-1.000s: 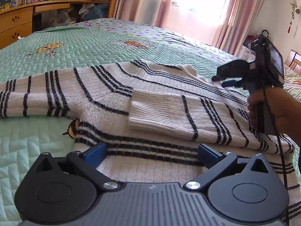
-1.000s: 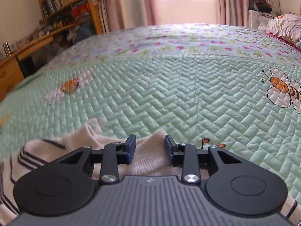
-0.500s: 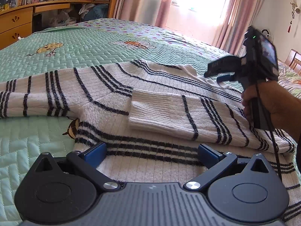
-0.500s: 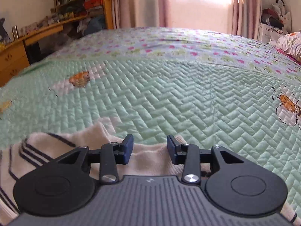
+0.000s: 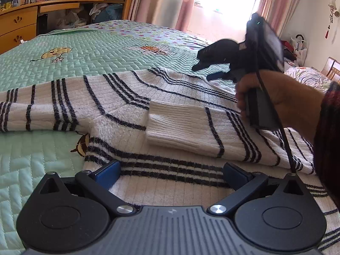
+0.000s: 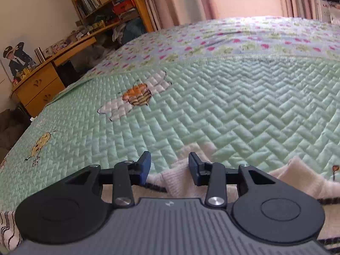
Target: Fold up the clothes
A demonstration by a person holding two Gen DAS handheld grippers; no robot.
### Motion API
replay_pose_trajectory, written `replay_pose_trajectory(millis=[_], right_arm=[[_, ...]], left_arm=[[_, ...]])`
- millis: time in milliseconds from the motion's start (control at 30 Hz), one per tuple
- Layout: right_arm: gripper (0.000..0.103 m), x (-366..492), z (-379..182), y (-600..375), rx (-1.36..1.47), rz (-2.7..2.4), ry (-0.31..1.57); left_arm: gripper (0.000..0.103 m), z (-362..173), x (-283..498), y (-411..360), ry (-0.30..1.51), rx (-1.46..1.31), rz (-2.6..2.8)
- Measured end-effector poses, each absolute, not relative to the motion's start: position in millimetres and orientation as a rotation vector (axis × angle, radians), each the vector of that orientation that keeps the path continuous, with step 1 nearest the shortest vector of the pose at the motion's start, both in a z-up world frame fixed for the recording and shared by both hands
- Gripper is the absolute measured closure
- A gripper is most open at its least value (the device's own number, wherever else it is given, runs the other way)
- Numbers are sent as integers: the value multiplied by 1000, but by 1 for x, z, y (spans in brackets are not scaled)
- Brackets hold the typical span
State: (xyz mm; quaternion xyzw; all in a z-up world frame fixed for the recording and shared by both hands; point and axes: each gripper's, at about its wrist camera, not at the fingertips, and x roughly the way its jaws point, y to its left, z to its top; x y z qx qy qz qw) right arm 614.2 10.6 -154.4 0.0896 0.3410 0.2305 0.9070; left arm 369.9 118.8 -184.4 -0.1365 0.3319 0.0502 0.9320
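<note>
A white sweater with black stripes (image 5: 119, 106) lies flat on the bed. One sleeve is folded across its body, cuff (image 5: 176, 125) in the middle; the other sleeve (image 5: 31, 106) stretches out to the left. My left gripper (image 5: 172, 173) hovers wide open over the near hem, nothing between its blue pads (image 5: 107, 171). A hand holds my right gripper (image 5: 199, 73) above the far collar edge. In the right wrist view that gripper (image 6: 169, 167) stands open, with the sweater's collar (image 6: 180, 182) below its fingers and not pinched.
The green quilted bedspread (image 6: 233, 106) with bee pictures runs out beyond the sweater. A wooden desk (image 5: 19, 23) and bookshelves (image 6: 106, 2) stand at the far left. Pink curtains (image 5: 165, 2) frame a bright window. Bedding (image 5: 308, 78) lies at the right.
The right gripper has moved left over the collar, and its view has swung left toward the desk. Its jaws stand slightly wider. The left gripper has not moved.
</note>
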Motion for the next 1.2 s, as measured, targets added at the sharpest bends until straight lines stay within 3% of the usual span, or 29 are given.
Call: replay_pose_trajectory(millis=[100, 167, 267, 400, 600, 733, 767, 833, 900, 967, 1067, 1133, 1200], right_arm=[[60, 589, -136, 9, 179, 555, 655], [50, 582, -137, 16, 198, 657, 703], [49, 593, -166, 48, 37, 596, 867], [42, 600, -166, 77, -75, 555, 836], [42, 568, -131, 79, -48, 677, 784], [41, 555, -149, 122, -211, 807, 877], [26, 555, -163, 137, -302, 792, 867], [9, 559, -170, 152, -344, 762, 814], [11, 560, -159, 143, -251, 764, 787], [32, 560, -147, 133, -156, 765, 757], [39, 532, -125, 111, -108, 846, 676], [48, 521, -124, 111, -78, 964, 713], [49, 521, -140, 126, -117, 1014, 810]], left_arm=[[0, -184, 369, 120, 681, -286, 101], [0, -184, 369, 120, 682, -287, 101], [0, -184, 369, 119, 682, -284, 102], [0, -185, 369, 120, 679, -291, 100], [0, -184, 369, 120, 682, -300, 100], [0, -184, 368, 121, 682, -304, 101], [0, -185, 368, 121, 682, -304, 101], [0, -185, 368, 121, 681, -305, 100], [0, -185, 368, 121, 679, -310, 98], [0, -185, 367, 122, 678, -313, 98], [0, -185, 367, 123, 677, -324, 96], [0, -184, 367, 126, 673, -345, 92], [1, -184, 367, 129, 675, -364, 87]])
